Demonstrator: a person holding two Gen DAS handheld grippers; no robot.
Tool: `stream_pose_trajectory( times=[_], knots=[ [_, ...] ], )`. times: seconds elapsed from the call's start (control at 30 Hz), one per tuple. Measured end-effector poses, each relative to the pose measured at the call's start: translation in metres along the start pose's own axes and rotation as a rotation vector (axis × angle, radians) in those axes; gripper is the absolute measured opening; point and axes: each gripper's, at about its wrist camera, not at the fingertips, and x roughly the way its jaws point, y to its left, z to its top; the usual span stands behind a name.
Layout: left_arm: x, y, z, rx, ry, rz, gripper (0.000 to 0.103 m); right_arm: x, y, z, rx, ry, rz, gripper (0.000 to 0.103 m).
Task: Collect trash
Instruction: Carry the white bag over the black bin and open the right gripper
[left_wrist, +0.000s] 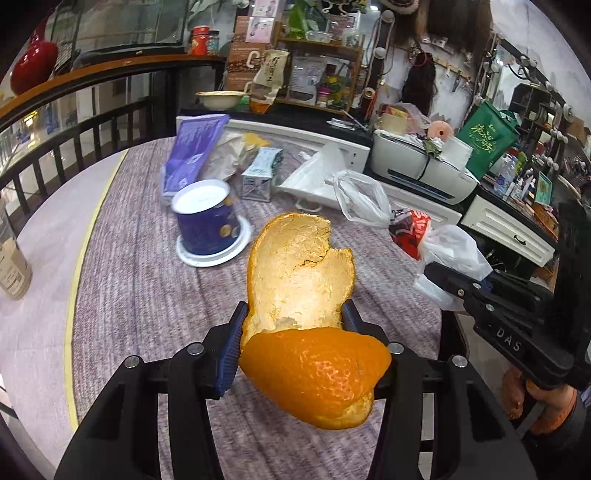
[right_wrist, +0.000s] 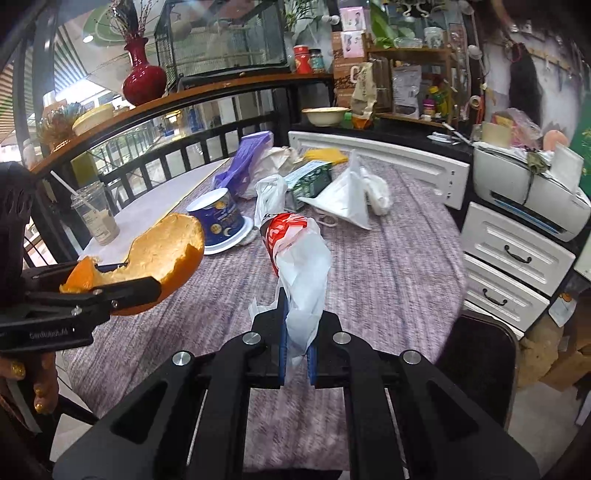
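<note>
My left gripper (left_wrist: 291, 325) is shut on a large orange peel (left_wrist: 303, 280), pale pith facing up, held above the purple-grey tablecloth (left_wrist: 147, 295). The peel and left gripper also show at the left of the right wrist view (right_wrist: 162, 251). My right gripper (right_wrist: 297, 343) is shut on a white plastic bag (right_wrist: 303, 277) with a red wrapper (right_wrist: 284, 229) inside; it also shows in the left wrist view (left_wrist: 439, 251). The bag stretches forward from the right gripper. I cannot tell whether its far end rests on the table.
On the table lie an upturned blue cup on a white lid (left_wrist: 207, 225), a purple packet (left_wrist: 192, 155), crumpled paper (left_wrist: 229, 155), a green-white carton (left_wrist: 260, 173), a white paper bag (left_wrist: 317, 177). A plastic drink cup (right_wrist: 94, 214) stands left. White drawers (right_wrist: 517, 258) and printer (right_wrist: 528, 192) stand right.
</note>
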Motion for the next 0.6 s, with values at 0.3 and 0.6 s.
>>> stream_pose_trajectory(
  times=[0.3, 0.6],
  knots=[
    [0.018, -0.065, 0.017, 0.095, -0.005, -0.073, 0.051, -0.040, -0.090, -0.028, 0.154, -0.058, -0.179, 0.009],
    [0.062, -0.152, 0.021, 0.192, 0.076, -0.210, 0.051, -0.017, -0.181, -0.089, 0.342, 0.054, -0.342, 0.009]
  ],
)
